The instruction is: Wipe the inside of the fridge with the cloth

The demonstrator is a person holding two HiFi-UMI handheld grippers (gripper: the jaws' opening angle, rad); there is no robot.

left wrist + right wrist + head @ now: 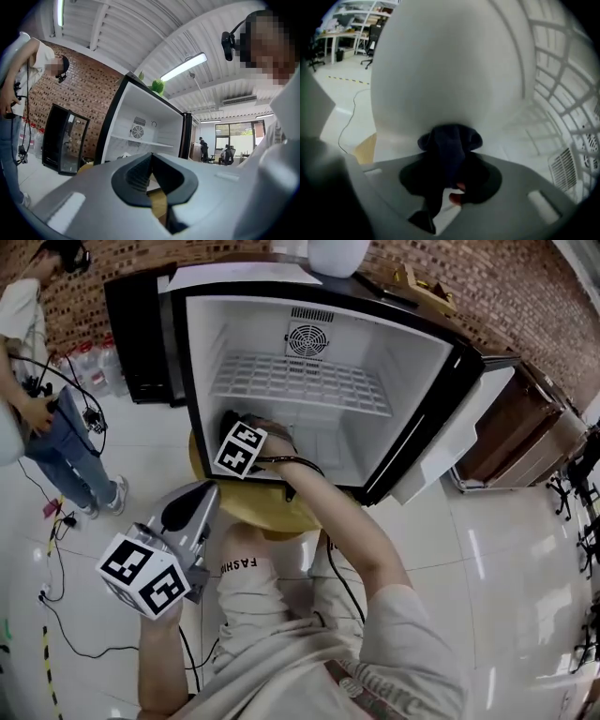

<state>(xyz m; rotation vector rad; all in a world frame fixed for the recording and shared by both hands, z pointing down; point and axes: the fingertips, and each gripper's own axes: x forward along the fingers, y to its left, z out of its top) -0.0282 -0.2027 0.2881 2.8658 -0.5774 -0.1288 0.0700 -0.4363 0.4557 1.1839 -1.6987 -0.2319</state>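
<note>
The small fridge [419,360] stands open, white inside, with a wire shelf [300,382] and a round fan grille [306,339] on its back wall. My right gripper [232,424] reaches into the lower left of the fridge, below the shelf. In the right gripper view it is shut on a dark navy cloth [451,140], and the bunched cloth presses against the white inner wall [450,70]. My left gripper [206,491] hangs outside, in front of the fridge and low at the left. Its jaws [151,183] are shut with nothing between them.
The fridge sits on a round yellow table [246,510]. Its door [461,439] swings open to the right. A black cabinet [139,329] stands behind at the left. A person [37,381] stands at the far left, with cables [56,549] on the floor.
</note>
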